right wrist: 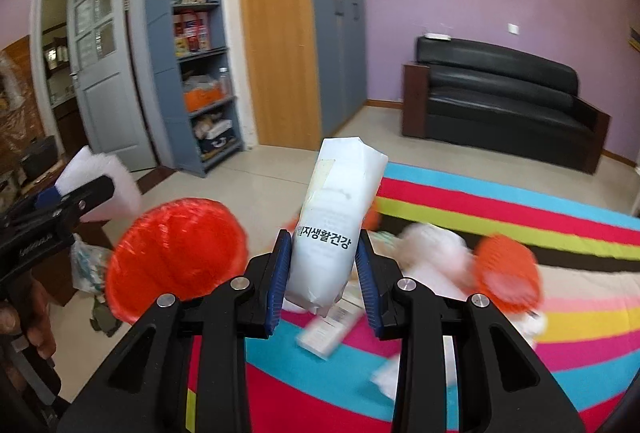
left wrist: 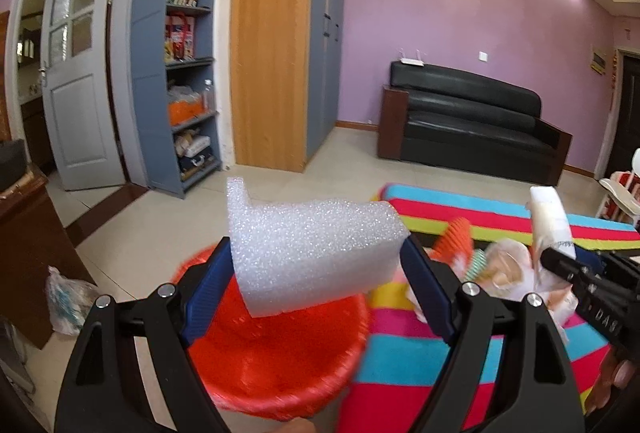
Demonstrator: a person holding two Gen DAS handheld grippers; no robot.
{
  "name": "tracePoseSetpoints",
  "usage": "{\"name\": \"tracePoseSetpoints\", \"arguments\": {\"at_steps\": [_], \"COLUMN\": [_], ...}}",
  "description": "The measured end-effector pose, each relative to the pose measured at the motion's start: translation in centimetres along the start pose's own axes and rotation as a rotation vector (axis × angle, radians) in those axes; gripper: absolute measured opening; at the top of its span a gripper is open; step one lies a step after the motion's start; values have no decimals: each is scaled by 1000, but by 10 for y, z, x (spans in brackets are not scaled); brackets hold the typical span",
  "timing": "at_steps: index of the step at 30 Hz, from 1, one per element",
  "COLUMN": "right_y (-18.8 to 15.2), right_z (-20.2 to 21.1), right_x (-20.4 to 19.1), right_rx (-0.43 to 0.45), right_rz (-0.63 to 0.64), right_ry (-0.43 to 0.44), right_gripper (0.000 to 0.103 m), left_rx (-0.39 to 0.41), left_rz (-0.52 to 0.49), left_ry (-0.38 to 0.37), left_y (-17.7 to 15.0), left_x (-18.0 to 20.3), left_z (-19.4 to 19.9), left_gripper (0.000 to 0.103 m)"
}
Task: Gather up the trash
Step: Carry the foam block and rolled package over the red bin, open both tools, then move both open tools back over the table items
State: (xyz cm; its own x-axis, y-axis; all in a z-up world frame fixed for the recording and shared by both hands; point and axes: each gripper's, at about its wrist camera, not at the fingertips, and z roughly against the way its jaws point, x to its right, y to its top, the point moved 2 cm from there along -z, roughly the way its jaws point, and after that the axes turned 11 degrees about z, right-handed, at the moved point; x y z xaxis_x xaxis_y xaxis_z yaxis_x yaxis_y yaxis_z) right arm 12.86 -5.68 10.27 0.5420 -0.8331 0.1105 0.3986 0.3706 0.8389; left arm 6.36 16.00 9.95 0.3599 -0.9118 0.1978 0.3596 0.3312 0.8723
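Your left gripper clamped a white foam block above the red plastic basket; your right gripper pinched an upright white paper packet, the basket lying to its left.

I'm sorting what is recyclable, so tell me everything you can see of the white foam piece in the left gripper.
The white foam piece is a chunky block of fine-celled packing foam with a sparkly, bubbly surface. It has a rounded upper right edge and a square tab sticking up at its left end. The left gripper holds it off the floor, blue pads pressing its two sides, tilted above the red basket. Nothing else touches it.
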Motion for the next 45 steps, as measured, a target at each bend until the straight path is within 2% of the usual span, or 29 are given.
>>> {"name": "tracePoseSetpoints", "arguments": {"at_steps": [4,8,16,21,27,29,30,35,37,41,43,45], "right_y": [19,34,40,40,37,37,37,38,37,33,31,28], "right_z": [-20,-39,-78,-99,-113,-115,-115,-119,-119,-114,-106,-98], "right_x": [-30,-51,-83,-102,-115,-118,-119,-120,-118,-112,-107,-100], "right_rx": [13,18,-1,-23,-44,-43,-39,-35,-32,-19,-3,10], "right_rz": [36,68,93,107,125,127,127,120,117,106,107,105], "right_ry": [68,115,223,244,260,263,262,252,247,233,225,211], "right_gripper": [33,33,33,35,39,43,49,61,66,69,75,77], "left_rx": [16,-9,-16,-10,-36,-27,-28,-40,-37,-33,-32,-26], "left_rz": [35,82,127,151,192,185,190,212,214,206,186,157], "left_ry": [31,70,125,147,128,134,133,123,118,125,126,126], "left_y": [12,10,22,32,23,22,21,19,19,16,14,14], "left_x": [-25,-52,-79,-93,-109,-113,-115,-122,-124,-123,-117,-110], "left_z": [-7,-23,-35,-38,-47,-47,-48,-51,-51,-49,-47,-45], "left_gripper": [81,81,81,81,82,82,83,98,98,98,98,97]}}
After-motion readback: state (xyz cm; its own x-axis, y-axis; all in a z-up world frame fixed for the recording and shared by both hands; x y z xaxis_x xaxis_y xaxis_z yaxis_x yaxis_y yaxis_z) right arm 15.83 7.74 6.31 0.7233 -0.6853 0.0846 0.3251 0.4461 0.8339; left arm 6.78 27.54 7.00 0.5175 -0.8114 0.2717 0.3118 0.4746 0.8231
